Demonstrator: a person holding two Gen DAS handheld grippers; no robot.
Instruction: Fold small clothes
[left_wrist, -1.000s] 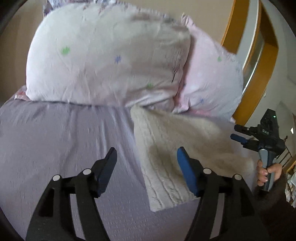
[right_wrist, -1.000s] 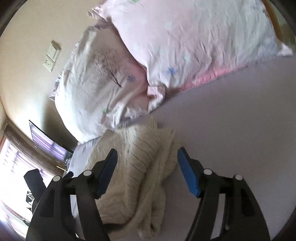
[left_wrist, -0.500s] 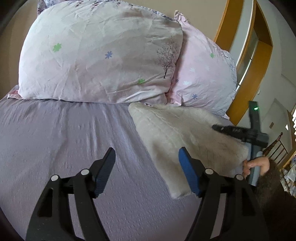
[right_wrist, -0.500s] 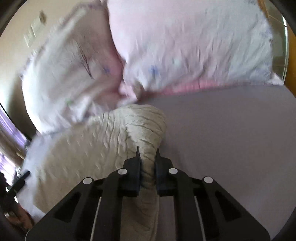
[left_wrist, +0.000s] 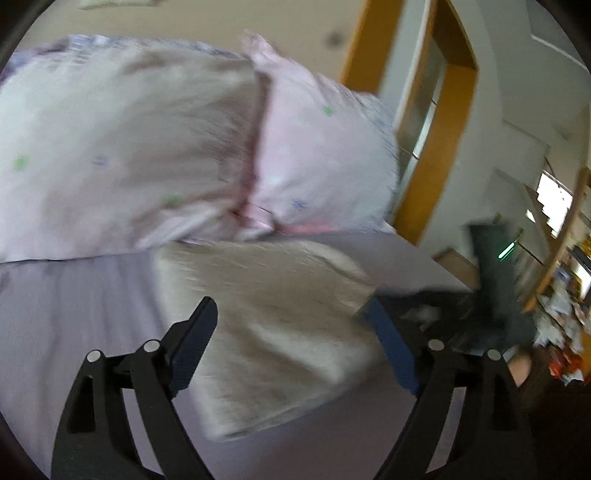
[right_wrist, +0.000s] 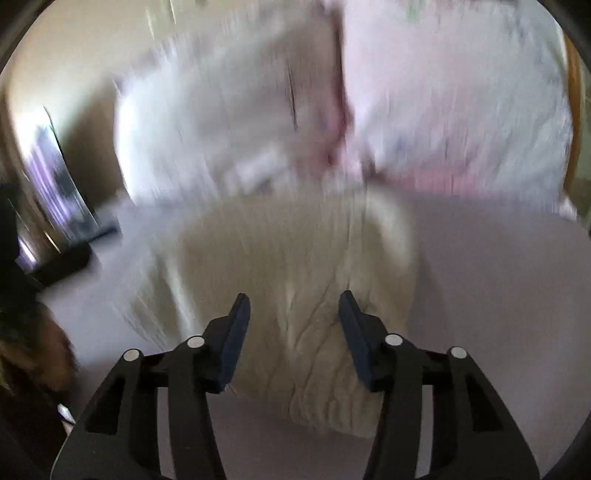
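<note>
The cream knit sweater (right_wrist: 295, 280) lay folded on the lilac bedsheet (right_wrist: 498, 295), pillows (left_wrist: 147, 147) at twelve o'clock. The left gripper (left_wrist: 295, 343) and the right gripper (right_wrist: 293, 332) hovered over it, fingers apart.

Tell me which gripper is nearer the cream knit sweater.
Right, though close. The right gripper hangs open directly over the cream knit sweater; the left gripper is open above its near edge.

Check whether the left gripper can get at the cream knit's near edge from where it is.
Probably yes. The left gripper is open with the cream knit lying flat on the bedsheet between its fingers, nothing in front. Blur hides the exact edge.
</note>
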